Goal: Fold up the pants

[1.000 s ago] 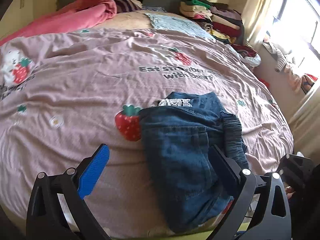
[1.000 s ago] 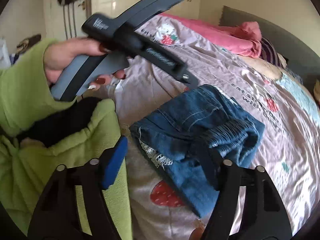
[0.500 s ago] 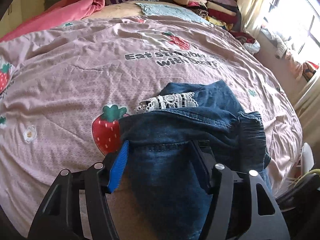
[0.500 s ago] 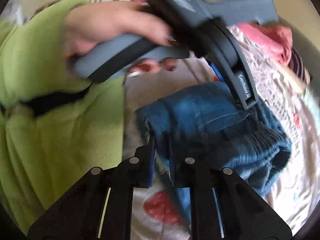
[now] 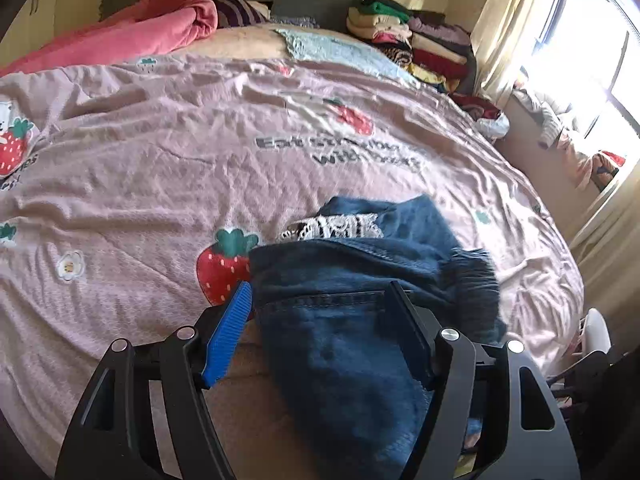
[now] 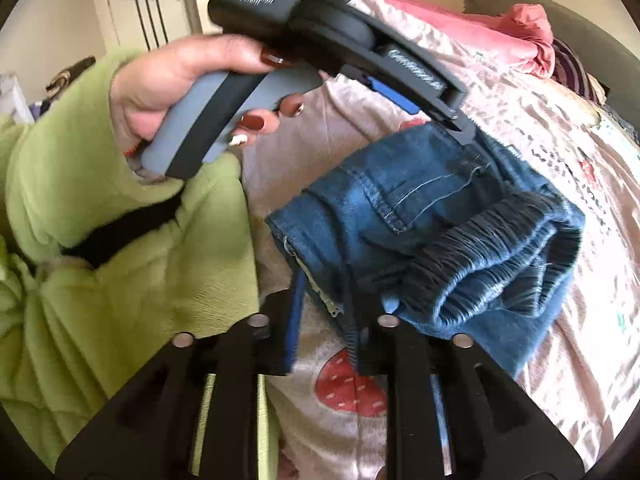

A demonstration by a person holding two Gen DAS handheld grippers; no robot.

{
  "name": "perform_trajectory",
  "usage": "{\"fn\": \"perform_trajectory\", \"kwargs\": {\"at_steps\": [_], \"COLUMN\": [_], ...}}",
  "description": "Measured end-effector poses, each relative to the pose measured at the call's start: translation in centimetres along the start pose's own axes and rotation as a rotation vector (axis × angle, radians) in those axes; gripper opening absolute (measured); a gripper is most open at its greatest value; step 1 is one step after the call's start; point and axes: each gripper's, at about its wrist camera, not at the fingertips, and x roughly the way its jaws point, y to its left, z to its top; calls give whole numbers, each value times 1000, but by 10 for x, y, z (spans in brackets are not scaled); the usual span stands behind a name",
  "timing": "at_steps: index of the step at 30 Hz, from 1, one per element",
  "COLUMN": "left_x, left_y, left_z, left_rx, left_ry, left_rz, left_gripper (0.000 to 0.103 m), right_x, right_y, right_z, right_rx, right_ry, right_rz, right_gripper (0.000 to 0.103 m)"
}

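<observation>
Jeans (image 5: 344,320), folded bundle at bed's (image 5: 160,168) near edge, long axis running away from both tools: left tool (image 5: 320,320) spread, straddling the near end; right tool (image 6: 322,312) clenched on near corner

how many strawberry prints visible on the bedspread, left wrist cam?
3. One big red strawberry print just left of the folded blue denim pants, one further up the pink bedspread above the lettering, one at the left edge. Others may be hidden under the pants.
</observation>
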Motion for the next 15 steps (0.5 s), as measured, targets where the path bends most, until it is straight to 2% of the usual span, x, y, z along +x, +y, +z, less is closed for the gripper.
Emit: {"fn": "perform_trajectory", "kwargs": {"at_steps": [1,2,3,6,8,12,14,15], "left_x": [-4,-9,-13,-25,-31,-43,-48,-50], "left_y": [0,-1,-2,-8,-11,-15,-16,-16], "left_z": [0,0,0,1,1,1,1,1], "left_rx": [1,6,12,35,52,63,63,63], "left_ry": [-6,-17,-27,-48,-61,-78,-82,-85], "left_rz": [4,10,17,35,45,43,43,50], "left_gripper": [76,81,82,82,82,82,82,82], "right_x": [-8,-13,-18,-33,-37,-49,-53,-57], "right_y": [1,3,5,4,4,-2,-1,-1], "right_z": [1,2,3,4,6,11,18,19], "right_rx": [3,4,8,26,32,42,41,43], "right_ry": [-18,-28,-39,-71,-86,-123,-140,-150], "right_rz": [-8,-14,-24,-40,-59,-85,-99,-108], "right_gripper": [30,31,31,38,49,55,65,66]}}
